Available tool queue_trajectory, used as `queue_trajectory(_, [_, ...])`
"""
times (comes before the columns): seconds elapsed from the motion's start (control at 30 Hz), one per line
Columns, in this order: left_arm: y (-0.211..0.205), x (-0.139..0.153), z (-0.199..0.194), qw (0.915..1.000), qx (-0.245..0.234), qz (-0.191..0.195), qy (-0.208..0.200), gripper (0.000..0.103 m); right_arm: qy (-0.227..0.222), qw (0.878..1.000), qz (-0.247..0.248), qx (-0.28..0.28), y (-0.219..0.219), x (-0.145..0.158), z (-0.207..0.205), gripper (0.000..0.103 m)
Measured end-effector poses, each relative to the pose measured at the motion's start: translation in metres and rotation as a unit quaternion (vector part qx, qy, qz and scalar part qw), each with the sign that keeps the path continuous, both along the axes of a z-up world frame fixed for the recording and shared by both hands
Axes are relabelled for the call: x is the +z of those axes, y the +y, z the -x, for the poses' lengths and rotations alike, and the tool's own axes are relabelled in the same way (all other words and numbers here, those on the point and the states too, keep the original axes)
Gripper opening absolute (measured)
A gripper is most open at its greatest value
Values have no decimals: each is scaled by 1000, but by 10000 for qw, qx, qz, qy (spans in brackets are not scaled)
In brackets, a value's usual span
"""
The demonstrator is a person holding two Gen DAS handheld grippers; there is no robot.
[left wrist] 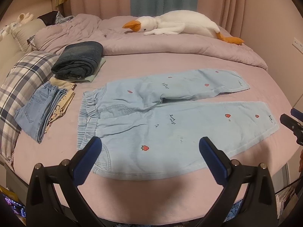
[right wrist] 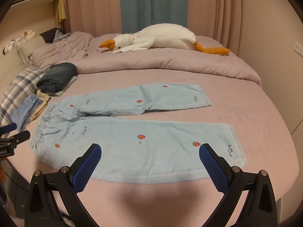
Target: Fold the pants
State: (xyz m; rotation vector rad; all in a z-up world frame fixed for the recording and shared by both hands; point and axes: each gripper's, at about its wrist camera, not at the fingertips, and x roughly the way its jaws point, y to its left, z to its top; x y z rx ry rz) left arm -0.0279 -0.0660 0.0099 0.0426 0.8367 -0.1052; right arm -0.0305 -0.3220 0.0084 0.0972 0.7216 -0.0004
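Light blue pants (left wrist: 170, 117) with small strawberry prints lie flat on the pink bed sheet (left wrist: 151, 189), waistband to the left, both legs stretched to the right and slightly apart. My left gripper (left wrist: 150, 147) hovers open over the near hip and thigh, nothing between its blue pads. My right gripper (right wrist: 149, 151) hangs open above the near leg of the pants (right wrist: 132, 143), close to its front edge. The right gripper (left wrist: 291, 126) also shows at the right border of the left wrist view, beside the near cuff. The left gripper (right wrist: 13, 138) shows at the left border of the right wrist view.
Folded clothes sit at the left: a dark denim bundle (left wrist: 79, 60) and a light jeans stack (left wrist: 39, 111) next to a plaid pillow (left wrist: 24, 81). A white goose plush (left wrist: 180, 24) lies on the bunched purple duvet (left wrist: 170, 47) at the back. Curtains hang behind.
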Motion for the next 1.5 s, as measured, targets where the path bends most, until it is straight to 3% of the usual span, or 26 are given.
queue_trajectory(1.5, [-7,5,5,9998,-170,-81,-48,103,-74,10000,-35,-27,-6,0,5,102])
